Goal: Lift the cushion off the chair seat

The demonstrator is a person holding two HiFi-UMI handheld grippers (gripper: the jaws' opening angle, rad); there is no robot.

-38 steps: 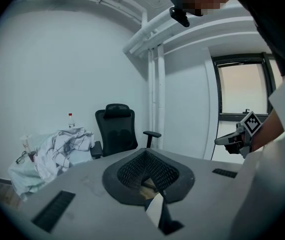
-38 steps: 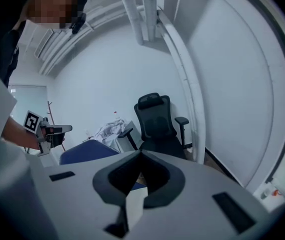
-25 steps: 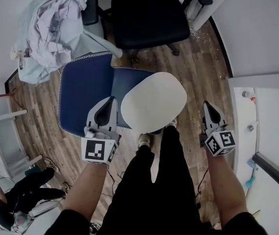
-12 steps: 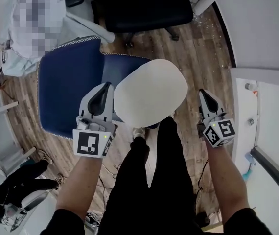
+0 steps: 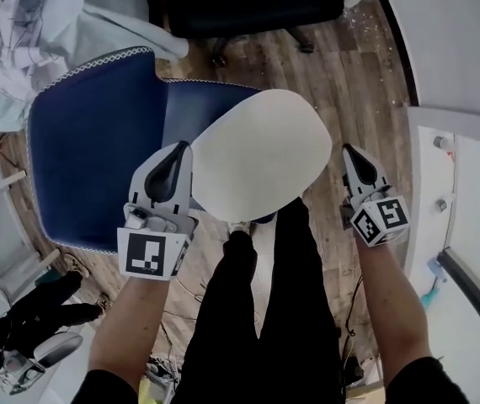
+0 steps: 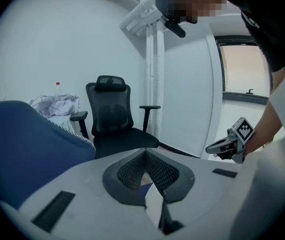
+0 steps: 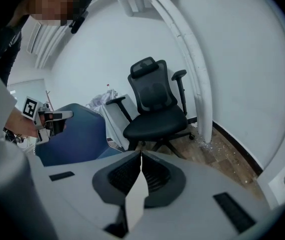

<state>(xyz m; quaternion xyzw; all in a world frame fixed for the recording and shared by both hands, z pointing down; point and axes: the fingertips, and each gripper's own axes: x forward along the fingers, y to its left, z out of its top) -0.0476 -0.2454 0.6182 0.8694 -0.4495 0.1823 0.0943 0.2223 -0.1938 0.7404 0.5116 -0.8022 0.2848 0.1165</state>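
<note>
Wood-plank floor [image 5: 349,66] runs under a blue padded chair [image 5: 88,150] edged with white stitching. The cushion [image 5: 257,154], smooth, white and a rounded oval, sits over the front of the seat. The left hand-held gripper [image 5: 175,151], jaws pressed together, overlaps the cushion's rim at 9 o'clock. The right hand-held gripper [image 5: 347,150], jaws likewise closed and empty, is just beside the cushion at 3 o'clock.

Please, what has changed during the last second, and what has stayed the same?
The white cushion looks bigger in the head view, so it seems to have risen toward the camera, away from the blue chair. The left gripper and right gripper rose with it. Unchanged: both grippers stay shut on its opposite edges.
</note>
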